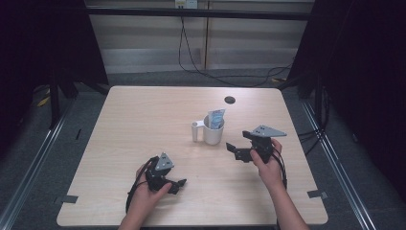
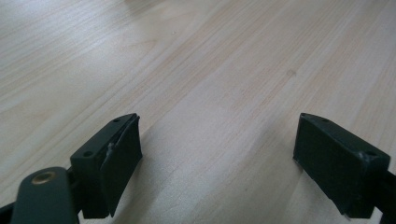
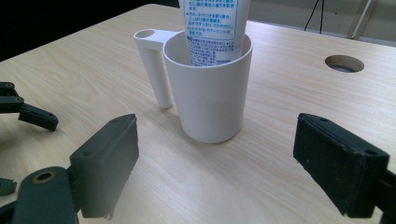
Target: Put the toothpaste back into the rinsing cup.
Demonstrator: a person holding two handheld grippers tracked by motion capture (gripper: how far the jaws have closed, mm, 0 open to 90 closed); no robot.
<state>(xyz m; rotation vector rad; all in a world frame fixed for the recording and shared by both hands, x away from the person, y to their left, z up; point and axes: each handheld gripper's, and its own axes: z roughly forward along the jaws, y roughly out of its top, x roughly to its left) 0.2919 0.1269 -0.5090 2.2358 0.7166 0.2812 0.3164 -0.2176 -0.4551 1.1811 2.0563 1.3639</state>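
Right gripper (image 3: 217, 163) spread wide and empty, aimed straight at the white cup (image 3: 210, 88), which stands upright on the wooden table (image 1: 143, 120) just right of centre, near the round cable hole (image 3: 344, 63). A toothpaste tube (image 3: 212, 28) stands inside the cup, leaning against the far wall, printed end up. Cup's straight hollow handle (image 3: 154, 70) on the side toward the left gripper.

Left gripper (image 2: 217, 158) also wide open, holding nothing, low over bare table near the front edge, well apart from the cup.

Likely step: closing in on the cup or the tube with the right gripper. Best done by keeping the jaws at full spread until the cup body sits squarely between them, then squeezing low on the wall, clear of the handle. For the tube instead, better to come from above and pinch the flat printed part, lifting straight up so the light cup doesn't tip. Worth bringing the left gripper over to steady the handle
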